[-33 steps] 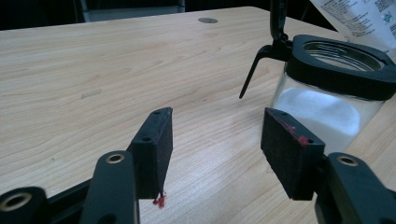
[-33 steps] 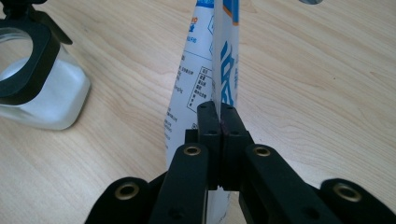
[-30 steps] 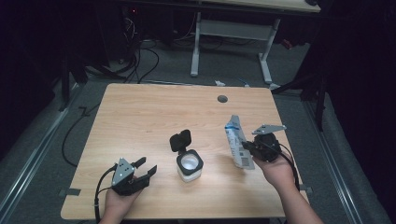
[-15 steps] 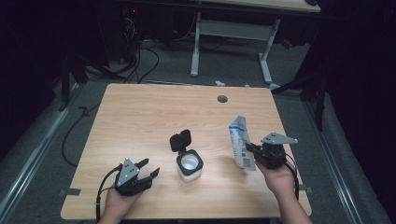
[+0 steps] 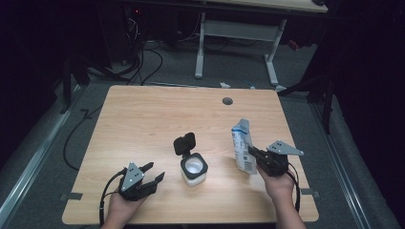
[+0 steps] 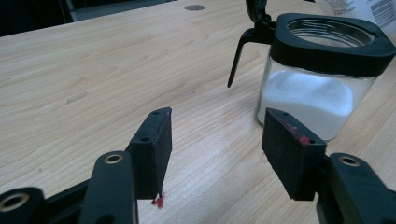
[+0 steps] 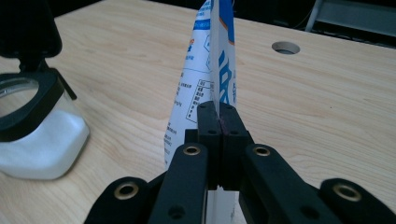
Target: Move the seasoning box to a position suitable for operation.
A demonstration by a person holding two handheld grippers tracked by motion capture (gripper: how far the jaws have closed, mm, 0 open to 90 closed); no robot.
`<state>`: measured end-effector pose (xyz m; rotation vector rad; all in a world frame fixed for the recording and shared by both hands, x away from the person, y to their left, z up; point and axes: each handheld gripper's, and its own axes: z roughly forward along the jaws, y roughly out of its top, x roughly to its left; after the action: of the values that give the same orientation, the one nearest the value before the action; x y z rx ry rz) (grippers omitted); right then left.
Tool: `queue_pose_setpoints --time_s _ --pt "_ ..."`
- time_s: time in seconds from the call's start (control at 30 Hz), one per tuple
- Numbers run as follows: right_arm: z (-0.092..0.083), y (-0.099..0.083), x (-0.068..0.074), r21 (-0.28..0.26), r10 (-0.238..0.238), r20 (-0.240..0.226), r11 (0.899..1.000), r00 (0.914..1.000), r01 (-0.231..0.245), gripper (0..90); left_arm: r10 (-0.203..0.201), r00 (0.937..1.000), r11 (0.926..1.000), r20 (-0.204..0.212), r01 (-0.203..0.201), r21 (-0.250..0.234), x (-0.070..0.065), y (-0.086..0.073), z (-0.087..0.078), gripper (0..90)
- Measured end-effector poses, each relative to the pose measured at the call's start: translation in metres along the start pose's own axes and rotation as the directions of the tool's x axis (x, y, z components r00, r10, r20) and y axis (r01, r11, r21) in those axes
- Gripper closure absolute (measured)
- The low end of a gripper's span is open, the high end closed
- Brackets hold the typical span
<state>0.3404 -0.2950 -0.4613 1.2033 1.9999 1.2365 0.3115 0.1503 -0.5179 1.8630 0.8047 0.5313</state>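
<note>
We see the white-and-blue pouch [image 5: 242,151] standing upright on the table [image 5: 157,119], its edge pinched flat in the right gripper [image 5: 253,156]. Just to its left sits the open glass jar [image 5: 193,169] of white powder; the left gripper [image 5: 154,173] rests nearby, jaws apart and empty.

Overhead plus two close views (shared jar [image 5: 193,169])

Jar [image 5: 194,169] mid-table [image 5: 143,119], pouch [image 5: 243,145] just to its right; cable hole [image 5: 227,101] well behind both.
</note>
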Motion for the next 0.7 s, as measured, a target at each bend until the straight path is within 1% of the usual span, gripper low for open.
queue_pose_setpoints --time_s 0.07,0.23,0.63,0.7 --pt "0.002 -0.001 -0.002 -0.013 0.018 -0.004 1.0 0.9998 -0.018 89.6 -0.007 1.0 1.0 0.001 0.007 -0.004 0.001 0.0 0.0 43.1" --pt "0.005 -0.003 -0.005 -0.037 0.026 -0.003 0.999 0.9997 -0.026 89.7 -0.026 0.9997 0.9996 0.002 0.026 -0.005 0.003 -0.001 -0.001 43.2" --pt "0.012 -0.004 -0.007 -0.054 0.034 -0.001 0.998 0.9994 -0.034 89.5 -0.026 0.9996 0.9996 -0.003 0.026 -0.004 0.005 -0.002 0.0 43.2" --pt "0.011 -0.005 -0.006 -0.057 0.022 0.003 0.998 0.9997 -0.022 89.4 -0.027 0.9996 0.9996 -0.002 0.027 -0.004 0.004 -0.002 0.0 43.2"
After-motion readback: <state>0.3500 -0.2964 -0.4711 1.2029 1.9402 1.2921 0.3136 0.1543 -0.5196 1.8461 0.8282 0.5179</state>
